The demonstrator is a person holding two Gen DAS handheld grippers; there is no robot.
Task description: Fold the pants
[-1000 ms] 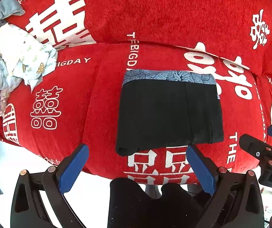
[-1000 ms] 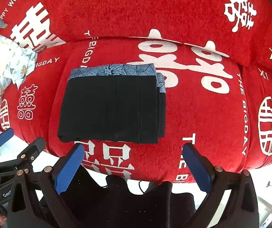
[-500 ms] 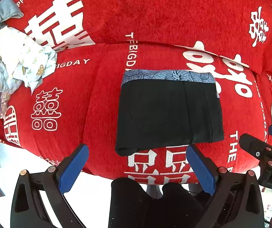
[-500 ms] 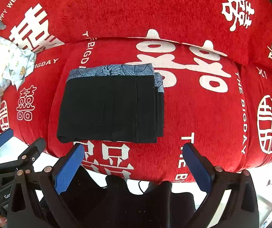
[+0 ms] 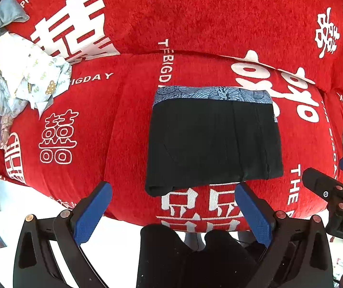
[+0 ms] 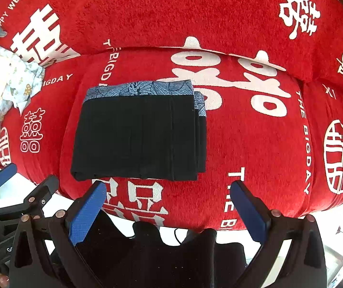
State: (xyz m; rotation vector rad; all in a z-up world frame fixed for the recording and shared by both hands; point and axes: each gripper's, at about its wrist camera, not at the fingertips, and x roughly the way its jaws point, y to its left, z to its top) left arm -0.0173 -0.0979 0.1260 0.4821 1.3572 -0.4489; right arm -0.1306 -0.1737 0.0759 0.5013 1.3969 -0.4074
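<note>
The black pants (image 5: 213, 144) lie folded into a neat rectangle on the red sofa seat (image 5: 128, 124), with a blue patterned waistband (image 5: 212, 94) along the far edge. They also show in the right wrist view (image 6: 137, 141). My left gripper (image 5: 171, 210) is open and empty, held just off the sofa's front edge, near the pants' near edge. My right gripper (image 6: 166, 206) is open and empty, in front of the sofa and a little right of the pants.
A crumpled pile of pale printed clothes (image 5: 15, 81) lies at the sofa's left end. The red backrest (image 5: 195, 12) rises behind the seat. The other gripper shows at the right edge (image 5: 334, 192) of the left view. White floor (image 5: 8, 206) lies below.
Both grippers have drifted slightly, so the pants sit a touch lower and nearer in view. The pants have not moved and both grippers stay open.
</note>
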